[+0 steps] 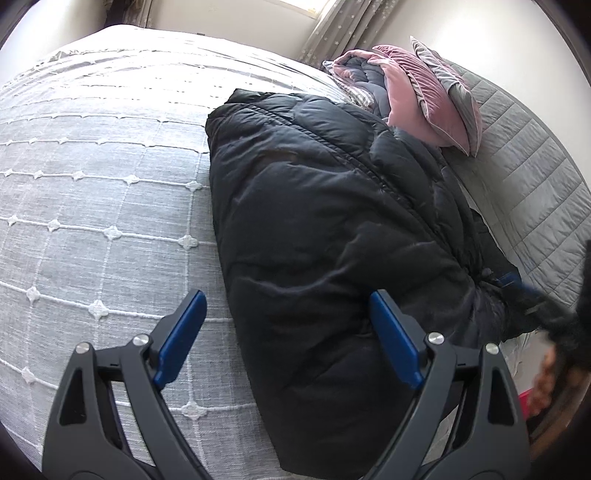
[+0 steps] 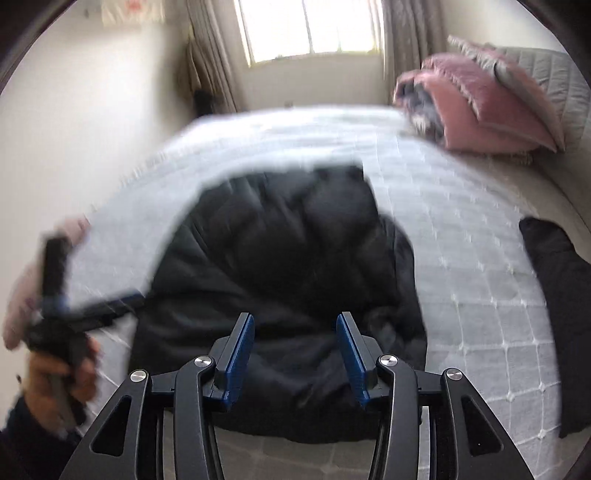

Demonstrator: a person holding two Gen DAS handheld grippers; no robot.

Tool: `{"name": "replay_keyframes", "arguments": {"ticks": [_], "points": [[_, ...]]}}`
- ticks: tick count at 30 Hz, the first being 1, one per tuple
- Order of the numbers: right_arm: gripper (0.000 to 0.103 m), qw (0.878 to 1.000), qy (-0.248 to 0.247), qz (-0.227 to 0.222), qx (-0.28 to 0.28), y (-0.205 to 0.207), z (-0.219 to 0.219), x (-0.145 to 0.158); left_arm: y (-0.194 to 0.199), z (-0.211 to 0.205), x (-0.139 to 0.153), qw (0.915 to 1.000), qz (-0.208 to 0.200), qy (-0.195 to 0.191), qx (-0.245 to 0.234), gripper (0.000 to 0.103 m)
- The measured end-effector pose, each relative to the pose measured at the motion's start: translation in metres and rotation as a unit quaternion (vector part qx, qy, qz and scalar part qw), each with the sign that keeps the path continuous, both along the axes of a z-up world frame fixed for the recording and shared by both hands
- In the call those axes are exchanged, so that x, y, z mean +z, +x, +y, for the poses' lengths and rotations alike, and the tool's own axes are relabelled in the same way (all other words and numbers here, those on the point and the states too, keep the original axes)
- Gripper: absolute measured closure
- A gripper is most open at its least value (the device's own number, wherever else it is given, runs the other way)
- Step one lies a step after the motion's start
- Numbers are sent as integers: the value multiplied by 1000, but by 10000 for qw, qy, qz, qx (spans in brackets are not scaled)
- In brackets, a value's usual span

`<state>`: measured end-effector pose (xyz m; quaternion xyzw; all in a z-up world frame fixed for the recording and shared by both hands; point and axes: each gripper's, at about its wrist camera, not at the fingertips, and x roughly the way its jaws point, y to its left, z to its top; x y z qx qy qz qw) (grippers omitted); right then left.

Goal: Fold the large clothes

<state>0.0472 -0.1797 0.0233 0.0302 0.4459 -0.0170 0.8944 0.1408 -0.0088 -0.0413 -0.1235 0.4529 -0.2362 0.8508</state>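
A black puffer jacket (image 1: 332, 229) lies folded in a long bundle on the grey bed cover (image 1: 92, 206). My left gripper (image 1: 288, 306) is open and empty, held above the jacket's near end, its right finger over the jacket and its left finger over the cover. In the right wrist view the jacket (image 2: 280, 288) is a rounded dark mound. My right gripper (image 2: 295, 325) is open and empty just above it. The left gripper (image 2: 66, 317) shows blurred at the left edge, in a hand. The right gripper (image 1: 532, 299) shows blurred at the jacket's right end.
Pink and grey pillows (image 1: 424, 96) and a folded quilt are piled at the head of the bed against a grey quilted headboard (image 1: 524, 155). A second dark garment (image 2: 561, 317) lies on the cover at the right. A window with curtains (image 2: 310, 26) is beyond the bed.
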Motion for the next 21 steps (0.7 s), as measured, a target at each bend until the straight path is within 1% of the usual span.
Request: {"name": "replay_keyframes", "arguments": {"ticks": [2, 5, 8, 10, 12, 14, 16, 17, 19, 20, 21], "points": [[59, 9988, -156, 384, -248, 8, -7, -20, 3, 3, 2, 10000, -11, -20, 57, 13], [59, 9963, -14, 710, -479, 16, -25, -39, 7, 9, 7, 9999, -42, -53, 148, 13], [59, 9953, -150, 853, -444, 17, -25, -45, 11, 8, 15, 9997, -157, -6, 170, 13], [59, 9952, -198, 854, -425, 15, -25, -45, 14, 6, 20, 9996, -214, 5, 160, 13], [59, 9963, -313, 689, -408, 17, -24, -38, 20, 5, 25, 9996, -233, 15, 136, 13], [59, 9984, -424, 264, -273, 19, -16, -19, 30, -1, 34, 9996, -288, 4, 52, 15], [59, 9998, -74, -147, -59, 32, -7, 3, 40, -10, 45, 9991, -387, -115, -112, 15], [59, 9988, 244, -388, 161, 46, 1, 15, 43, -14, 49, 9987, -431, -177, -186, 15], [59, 9946, 686, -611, 478, 70, 14, 23, 54, -23, 54, 9981, -448, -295, -292, 15], [59, 9920, 892, -651, 611, 87, 23, 23, 61, -27, 53, 9981, -418, -330, -298, 15], [59, 9914, 963, -611, 642, 101, 29, 19, 68, -29, 50, 9983, -394, -325, -268, 15]]}}
